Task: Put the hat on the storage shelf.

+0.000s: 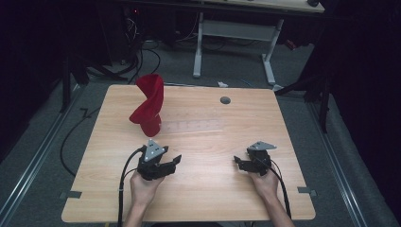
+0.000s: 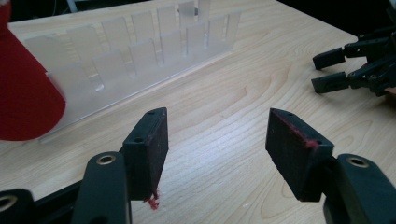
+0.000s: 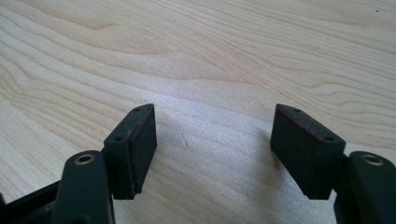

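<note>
Left tool [image 1: 174, 163] and right tool [image 1: 239, 163] both spread wide, empty, low over the near table [image 1: 203, 198], well apart. Beyond the left tool, a clear slotted rack [image 2: 140, 56]; red twisted cloth [image 1: 149, 105] standing at its left end.

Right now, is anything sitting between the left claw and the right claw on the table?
No. In the high view only bare wood separates the left claw from the right claw; the red cloth and clear rack lie farther back.
</note>
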A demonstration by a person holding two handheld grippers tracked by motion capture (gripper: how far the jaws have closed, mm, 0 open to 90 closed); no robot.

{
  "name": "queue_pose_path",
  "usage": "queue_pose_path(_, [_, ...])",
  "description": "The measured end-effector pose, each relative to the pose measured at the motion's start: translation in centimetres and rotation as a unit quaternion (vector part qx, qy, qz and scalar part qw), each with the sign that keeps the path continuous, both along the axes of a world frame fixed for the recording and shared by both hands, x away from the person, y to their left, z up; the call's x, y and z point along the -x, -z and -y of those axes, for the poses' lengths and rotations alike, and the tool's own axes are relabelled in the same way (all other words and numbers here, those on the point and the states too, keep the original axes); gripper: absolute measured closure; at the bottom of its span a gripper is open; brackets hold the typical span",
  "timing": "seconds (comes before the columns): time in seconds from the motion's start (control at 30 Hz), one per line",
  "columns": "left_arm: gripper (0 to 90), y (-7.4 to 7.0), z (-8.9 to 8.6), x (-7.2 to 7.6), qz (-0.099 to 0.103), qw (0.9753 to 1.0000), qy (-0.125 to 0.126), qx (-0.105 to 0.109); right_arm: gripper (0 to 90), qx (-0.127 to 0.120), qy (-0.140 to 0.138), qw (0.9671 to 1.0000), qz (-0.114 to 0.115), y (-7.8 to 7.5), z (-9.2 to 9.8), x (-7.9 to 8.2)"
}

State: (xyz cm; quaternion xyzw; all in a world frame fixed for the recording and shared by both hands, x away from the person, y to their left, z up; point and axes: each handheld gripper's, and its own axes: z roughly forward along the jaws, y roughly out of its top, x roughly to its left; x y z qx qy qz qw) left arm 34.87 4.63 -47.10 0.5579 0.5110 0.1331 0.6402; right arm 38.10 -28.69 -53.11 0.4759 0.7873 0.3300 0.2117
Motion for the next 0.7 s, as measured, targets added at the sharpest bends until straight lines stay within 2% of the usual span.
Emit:
queue_pose_path(0.37, [37.5, 1.2, 1.4, 0.1, -0.013, 0.9997, 0.012, -0.015, 31.7, 0.000, -0.001, 1.0000, 0.000, 0.0, 0.0, 0.0])
queue_pose_path(0.7, [35.0, 2.6, 2.0, -0.5, -0.027, 0.9991, 0.005, -0.033, 31.6, 0.000, -0.001, 1.0000, 0.000, 0.0, 0.0, 0.0])
